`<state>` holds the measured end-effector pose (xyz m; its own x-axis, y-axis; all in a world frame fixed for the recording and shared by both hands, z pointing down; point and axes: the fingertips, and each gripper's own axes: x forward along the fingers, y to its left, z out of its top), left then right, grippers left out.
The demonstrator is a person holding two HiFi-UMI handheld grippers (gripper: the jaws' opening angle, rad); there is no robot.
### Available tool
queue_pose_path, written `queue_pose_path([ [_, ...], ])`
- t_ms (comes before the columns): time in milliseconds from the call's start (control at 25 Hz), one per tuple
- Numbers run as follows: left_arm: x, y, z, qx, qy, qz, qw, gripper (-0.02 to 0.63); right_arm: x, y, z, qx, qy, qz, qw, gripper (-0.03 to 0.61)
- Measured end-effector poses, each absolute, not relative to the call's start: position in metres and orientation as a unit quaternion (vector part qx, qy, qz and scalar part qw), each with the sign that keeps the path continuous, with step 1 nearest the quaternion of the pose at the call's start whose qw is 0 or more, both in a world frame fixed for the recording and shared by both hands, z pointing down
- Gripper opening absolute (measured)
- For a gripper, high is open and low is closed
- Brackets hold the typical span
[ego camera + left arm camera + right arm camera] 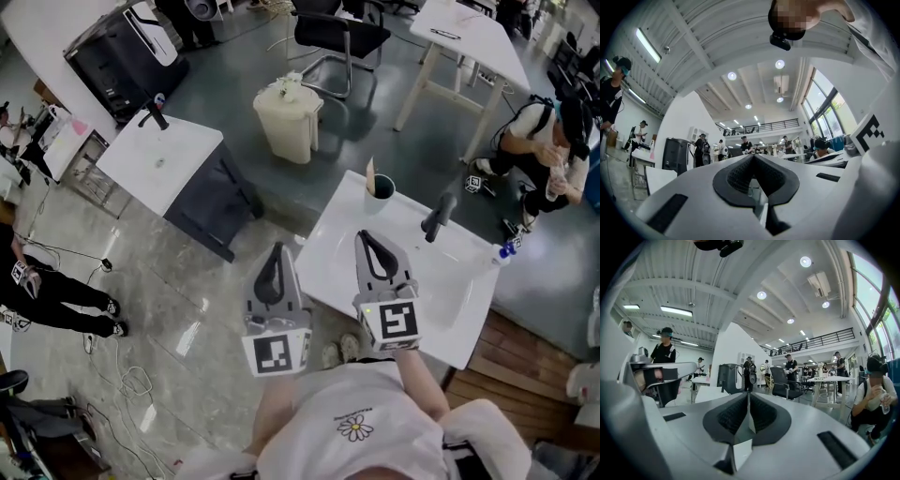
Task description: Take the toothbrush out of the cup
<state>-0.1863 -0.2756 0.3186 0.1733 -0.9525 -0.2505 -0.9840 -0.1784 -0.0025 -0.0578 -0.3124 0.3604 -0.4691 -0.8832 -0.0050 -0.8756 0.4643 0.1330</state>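
1. Left gripper (274, 251) & right gripper (367, 236): matt grey plastic shells; pads (726, 416) black, ribbed, rubbery-looking.
2. Basin top (450, 309): white, smooth, slight gloss.
3. Tap (438, 217): black, matt.
4. Cup (381, 188): dark, smooth; material unclear. Toothbrush (369, 171): pale, prob. plastic.
5. Floor (187, 309): grey, polished, reflective; wood planks (511, 361) at r. edge, brown, matt.
6. Shirt (366, 422): white cloth, matt.
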Motion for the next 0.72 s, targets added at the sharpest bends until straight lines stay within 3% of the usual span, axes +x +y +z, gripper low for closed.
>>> queue_pose_path([
  [80, -0.183, -0.277, 0.320, -0.763, 0.634, 0.096, 0.080, 0.015, -0.051, -0.327, 0.355, 0.533, -0.845, -0.046, 0.028, 0.014],
  [240, -0.178, -0.281, 0.326, -0.767, 0.631, 0.089, 0.073, 0.015, -0.034, -0.366, 0.347, 0.569, -0.821, -0.042, 0.023, 0.084],
  [400, -0.175, -0.285, 0.335, -0.769, 0.631, 0.082, 0.063, 0.015, -0.020, -0.408, 0.359, 0.597, -0.802, -0.007, 0.027, 0.115],
  [720, -0.174, -0.294, 0.355, -0.770, 0.635, 0.052, 0.048, 0.015, -0.013, -0.478, 0.424, 0.639, -0.761, 0.018, 0.112, 0.138],
])
